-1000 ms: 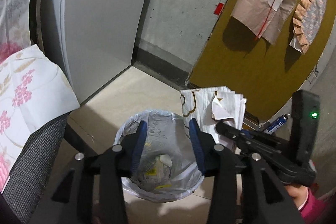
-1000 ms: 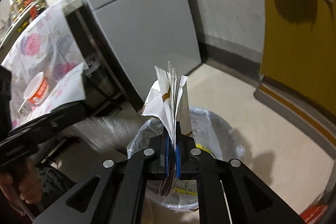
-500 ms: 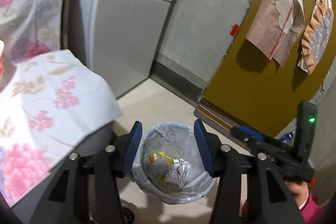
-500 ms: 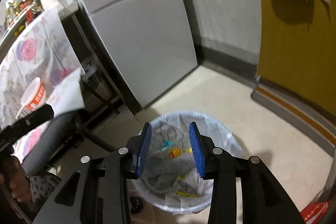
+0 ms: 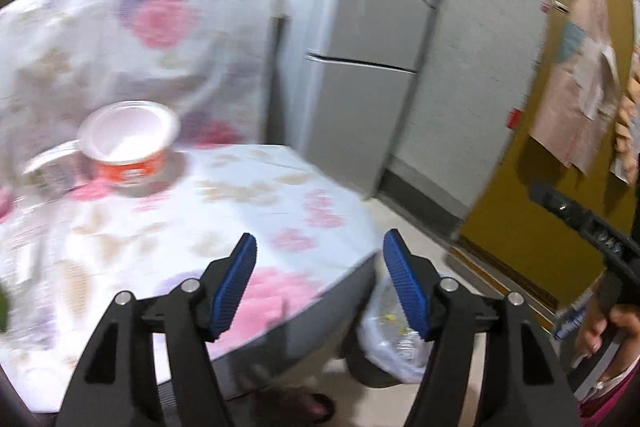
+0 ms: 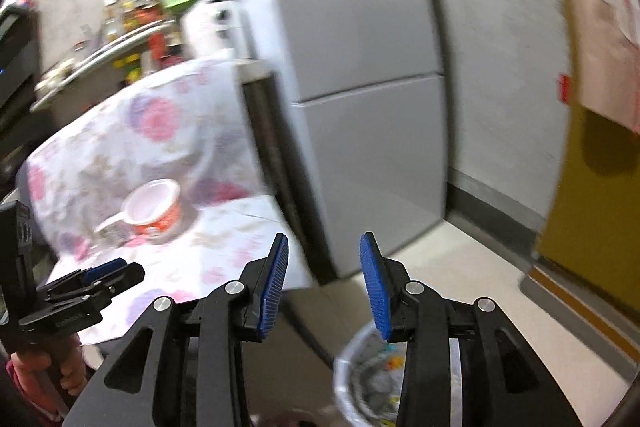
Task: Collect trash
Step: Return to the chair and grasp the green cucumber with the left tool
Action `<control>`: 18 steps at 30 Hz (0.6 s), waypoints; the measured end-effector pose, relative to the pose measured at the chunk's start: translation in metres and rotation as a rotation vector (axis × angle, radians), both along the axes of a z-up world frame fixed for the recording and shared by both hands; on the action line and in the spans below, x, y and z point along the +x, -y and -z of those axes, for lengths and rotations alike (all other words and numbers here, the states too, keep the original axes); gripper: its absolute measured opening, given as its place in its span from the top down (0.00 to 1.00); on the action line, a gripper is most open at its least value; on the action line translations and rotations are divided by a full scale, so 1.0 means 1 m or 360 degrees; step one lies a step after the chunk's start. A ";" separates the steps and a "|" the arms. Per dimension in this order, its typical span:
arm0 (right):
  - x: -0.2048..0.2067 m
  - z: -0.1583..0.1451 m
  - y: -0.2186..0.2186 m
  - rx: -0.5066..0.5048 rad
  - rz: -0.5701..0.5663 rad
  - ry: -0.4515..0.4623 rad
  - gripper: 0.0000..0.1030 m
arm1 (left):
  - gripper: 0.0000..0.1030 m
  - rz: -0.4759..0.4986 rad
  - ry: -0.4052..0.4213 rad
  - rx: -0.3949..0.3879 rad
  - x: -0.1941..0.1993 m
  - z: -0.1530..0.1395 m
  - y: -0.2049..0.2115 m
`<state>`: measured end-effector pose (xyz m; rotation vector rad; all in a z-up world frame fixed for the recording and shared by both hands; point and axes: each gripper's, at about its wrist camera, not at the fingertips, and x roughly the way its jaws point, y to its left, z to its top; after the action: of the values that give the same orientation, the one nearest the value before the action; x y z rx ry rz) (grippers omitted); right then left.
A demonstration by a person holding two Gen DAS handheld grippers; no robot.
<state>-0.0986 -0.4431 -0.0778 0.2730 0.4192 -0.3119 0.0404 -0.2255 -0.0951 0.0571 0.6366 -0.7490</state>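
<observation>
on the table (image 5: 248, 195) with the flowered cloth, the orange-and-white cup (image 5: 129, 143) stands upright, open mouth up, with what looks like its peeled lid (image 5: 48, 167) lying just left of it; blur hides the detail. it looks like thin foam or paper, so likely light, easily crushed and a little slick; pinching the rim wall gently seems the safest hold. nearer than the cup, the left gripper (image 5: 318, 285) hangs over the table edge, its jaws opening with nothing between them. right of the table and lower, the bin (image 6: 372, 379) stands on the floor, and above it the right gripper (image 6: 324, 285) is also opening, empty.
</observation>
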 end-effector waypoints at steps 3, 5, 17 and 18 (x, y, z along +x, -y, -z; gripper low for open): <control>0.023 -0.010 -0.032 -0.0049 -0.0148 0.0012 0.51 | 0.36 -0.0148 0.0008 0.0021 0.005 -0.004 -0.041; 0.041 -0.013 -0.053 -0.0048 -0.0247 0.0007 0.50 | 0.36 -0.0260 0.0006 0.0027 0.008 -0.004 -0.071; 0.132 -0.008 -0.182 -0.0123 -0.0770 -0.0099 0.50 | 0.36 -0.0832 0.0008 0.0116 0.031 0.001 -0.229; 0.138 -0.007 -0.191 -0.0123 -0.0806 -0.0107 0.50 | 0.36 -0.0870 -0.0004 0.0117 0.032 0.003 -0.241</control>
<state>0.0391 -0.2523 -0.0713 0.0741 0.5256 0.1591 0.0722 0.0154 -0.0982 -0.0497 0.6435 -0.1979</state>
